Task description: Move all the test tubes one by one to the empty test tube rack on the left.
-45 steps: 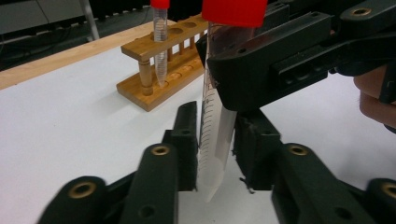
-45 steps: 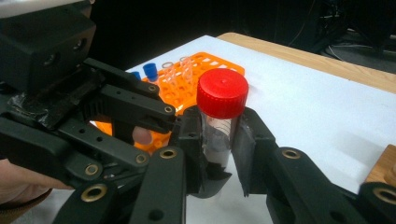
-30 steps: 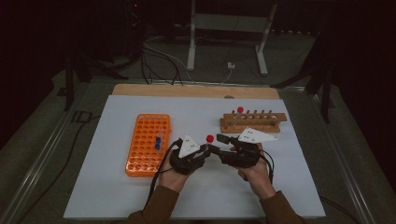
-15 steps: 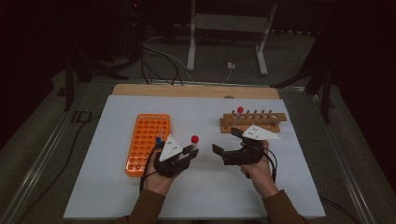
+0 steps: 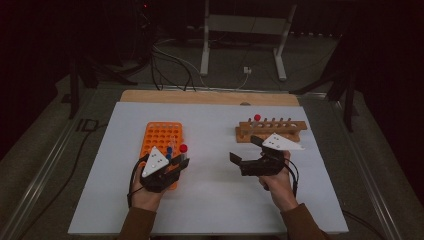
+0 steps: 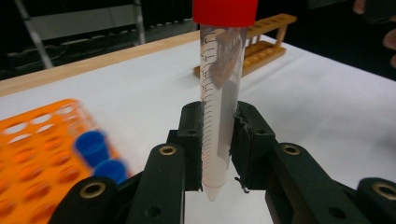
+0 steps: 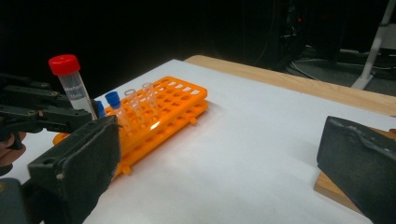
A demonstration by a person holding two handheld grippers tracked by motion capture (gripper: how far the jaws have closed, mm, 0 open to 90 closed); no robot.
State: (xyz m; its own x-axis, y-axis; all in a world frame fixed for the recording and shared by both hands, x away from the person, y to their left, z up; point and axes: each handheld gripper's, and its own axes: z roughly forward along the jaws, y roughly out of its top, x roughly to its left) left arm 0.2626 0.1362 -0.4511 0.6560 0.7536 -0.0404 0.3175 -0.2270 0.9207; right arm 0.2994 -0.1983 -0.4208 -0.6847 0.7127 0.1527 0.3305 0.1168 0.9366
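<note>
Beside the orange rack (image 5: 161, 141) on the white table (image 5: 215, 200), the left gripper (image 6: 218, 154) clamps a red-capped tube (image 6: 219, 102) low near its tip — it could tip or slip — while the right gripper (image 5: 243, 159) hangs open, empty.

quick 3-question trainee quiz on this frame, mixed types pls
1. True or false: the left gripper is shut on the red-capped tube.
2. The right gripper is: A) open, holding nothing; B) shut on a blue-capped tube; C) resting inside the orange rack.
3. Fill in: the wooden rack holds one tube with a ___ cap.

Key: 1 true; 2 A; 3 red. The orange rack sits by the left gripper.
</note>
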